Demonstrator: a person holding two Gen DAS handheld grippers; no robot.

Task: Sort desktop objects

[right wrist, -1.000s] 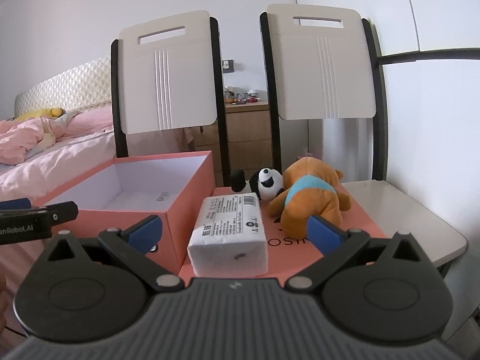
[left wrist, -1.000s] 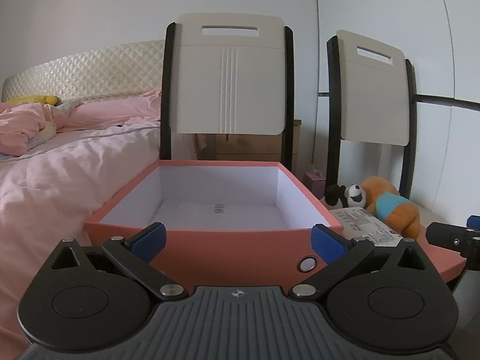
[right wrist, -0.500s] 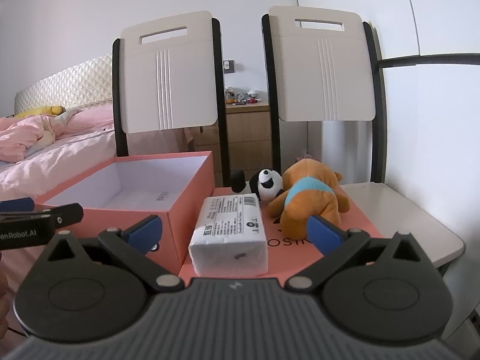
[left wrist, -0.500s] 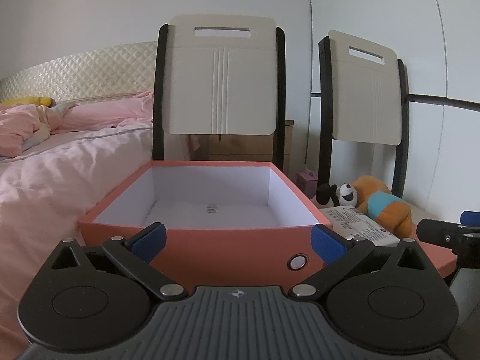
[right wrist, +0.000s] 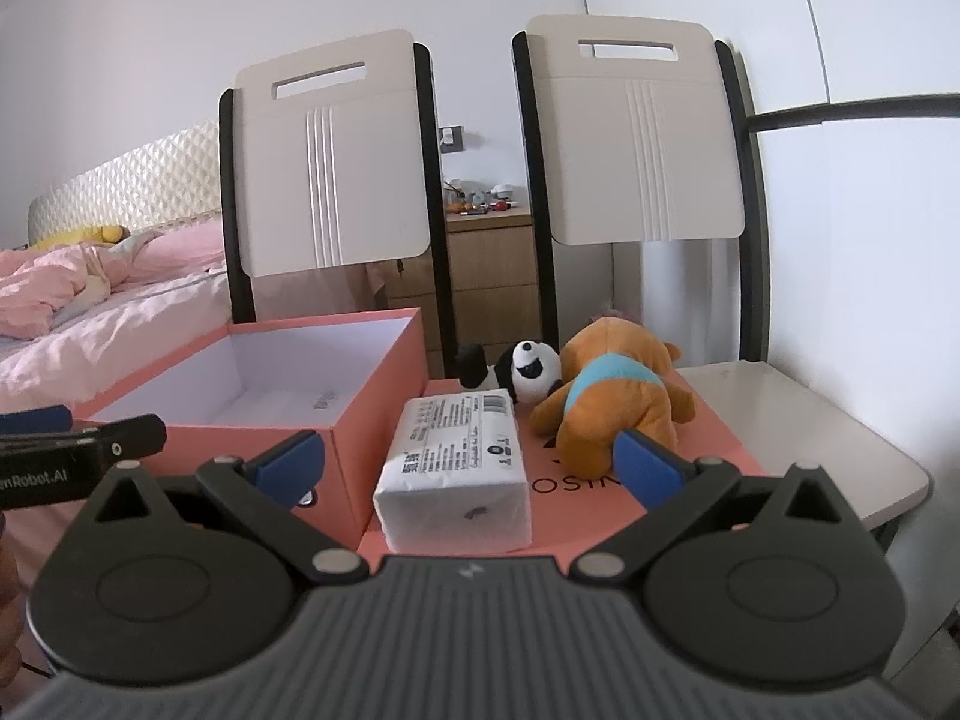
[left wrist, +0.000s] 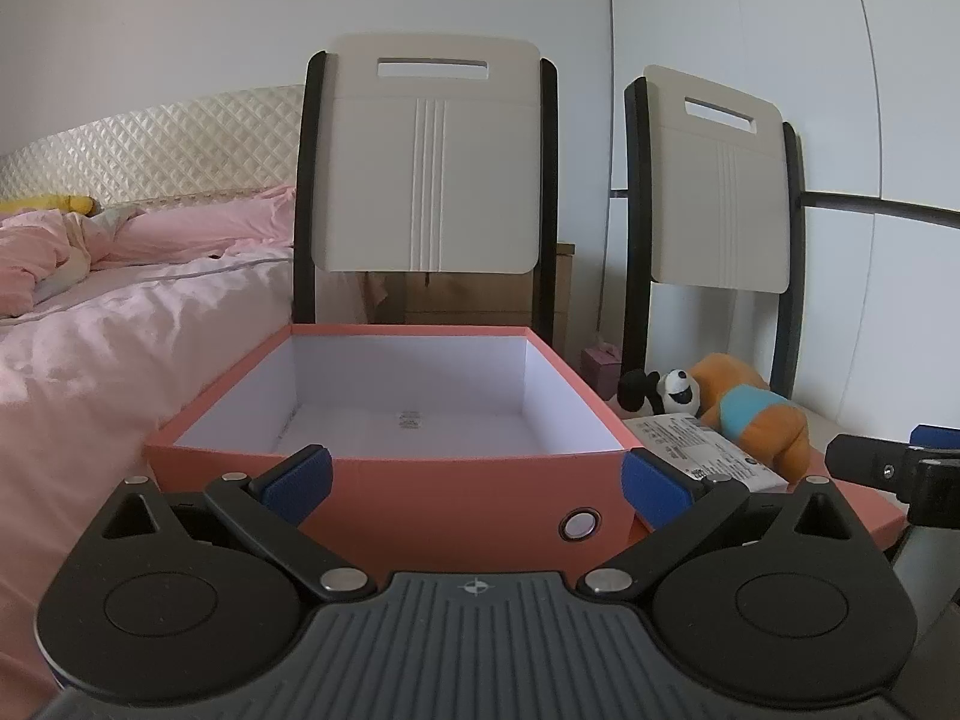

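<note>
Left tool (left wrist: 474, 480) spread wide, nothing between the blue pads, held just short of the near wall of the salmon box (left wrist: 444, 498); box is open, white inside, only a small printed mark on its floor, round metal snap on the near wall toward its right corner. Right tool (right wrist: 468, 459) also spread, nothing pinched, aimed at the white tissue pack (right wrist: 459, 474). Pack lies flat on the salmon lid (right wrist: 708, 444), long side running away from the camera, just beside the box's right wall; can't tell if they touch. Lid sits on the beige chair seat (right wrist: 840, 420), covering its left part, box to the lid's left. At the lid's far edge: panda plush (right wrist: 516, 369) lying on its side, touching the orange plush dog (right wrist: 612, 399) with the teal band; dog is to the right of the pack's far end, near it. Left view shows the same group right of the box: tissue pack (left wrist: 708, 453), panda (left wrist: 660, 393), dog (left wrist: 756, 420), and the right tool's fingertip (left wrist: 864, 459) poking in at the right edge. Two chair backs (right wrist: 636, 132) upright behind. Pink bed (left wrist: 120, 348) to the left of the box, wooden dresser (right wrist: 492, 276) between the chair backs.
</note>
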